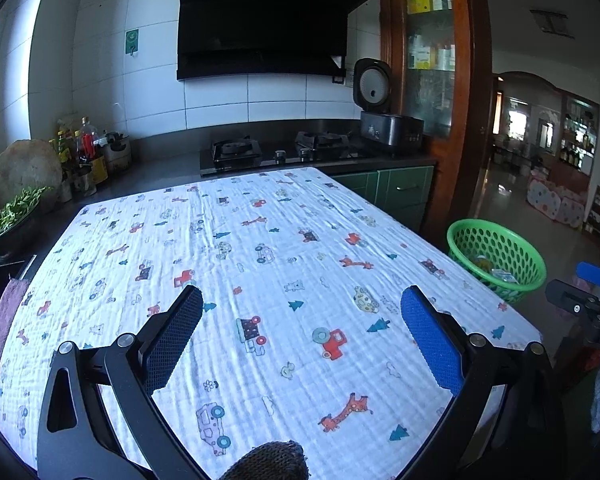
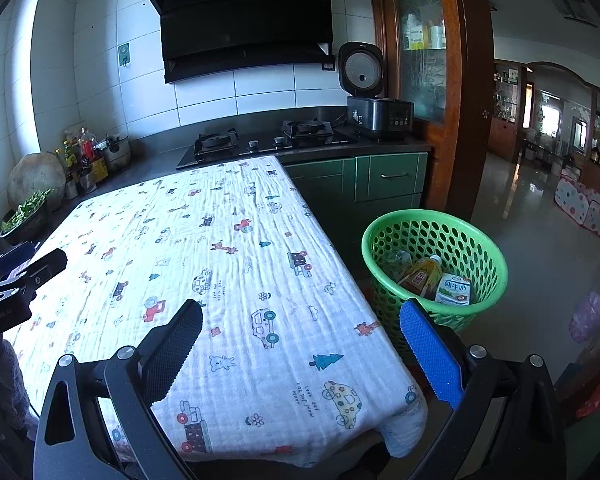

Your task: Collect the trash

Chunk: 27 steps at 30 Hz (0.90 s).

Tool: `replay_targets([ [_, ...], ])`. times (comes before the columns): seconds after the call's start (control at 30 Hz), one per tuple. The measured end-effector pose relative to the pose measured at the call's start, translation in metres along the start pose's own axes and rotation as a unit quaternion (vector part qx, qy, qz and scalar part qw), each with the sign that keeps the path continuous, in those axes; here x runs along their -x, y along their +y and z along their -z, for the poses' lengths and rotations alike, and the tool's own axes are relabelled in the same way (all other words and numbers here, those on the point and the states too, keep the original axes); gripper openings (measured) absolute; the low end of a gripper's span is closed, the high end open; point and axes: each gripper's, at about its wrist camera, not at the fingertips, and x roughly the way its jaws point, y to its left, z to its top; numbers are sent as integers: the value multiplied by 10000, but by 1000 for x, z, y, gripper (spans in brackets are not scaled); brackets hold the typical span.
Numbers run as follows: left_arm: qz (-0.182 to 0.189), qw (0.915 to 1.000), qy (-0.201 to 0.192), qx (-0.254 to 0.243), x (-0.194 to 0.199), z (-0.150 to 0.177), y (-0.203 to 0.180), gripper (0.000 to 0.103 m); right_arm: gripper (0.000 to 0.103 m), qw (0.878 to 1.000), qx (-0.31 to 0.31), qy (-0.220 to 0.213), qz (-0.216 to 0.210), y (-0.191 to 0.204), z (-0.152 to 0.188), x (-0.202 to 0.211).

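Trash: amber plastic drink bottle (image 2: 420, 276), white-green milk carton (image 2: 454, 290), held in green perforated plastic basket (image 2: 496, 256) on floor beside table. Judged light, crushable; bottle slippery, best taken mid-body. Left gripper (image 1: 302, 334), right gripper (image 2: 300, 346): jaws spread, empty, above patterned cloth (image 2: 220, 264).

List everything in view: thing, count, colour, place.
Cloth: one, white with cartoon prints, covering the table.
Basket: one, green, on the floor right of the table.
Bottle: one, amber, in the basket.
Milk carton: one, white and green, in the basket.
Stove: one, black, on the counter.
Hood: one, black, above the stove.
Rice cooker: one, dark, lid open, right of the stove.
Left gripper: open.
Right gripper: open.
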Motion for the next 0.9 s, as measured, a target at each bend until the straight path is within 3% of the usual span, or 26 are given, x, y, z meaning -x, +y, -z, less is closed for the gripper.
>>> replay_targets([
  [0.9, -68, 10000, -30, 0, 8, 0, 2, 98, 96, 9998, 50, -93, -138, 5, -1, 4],
])
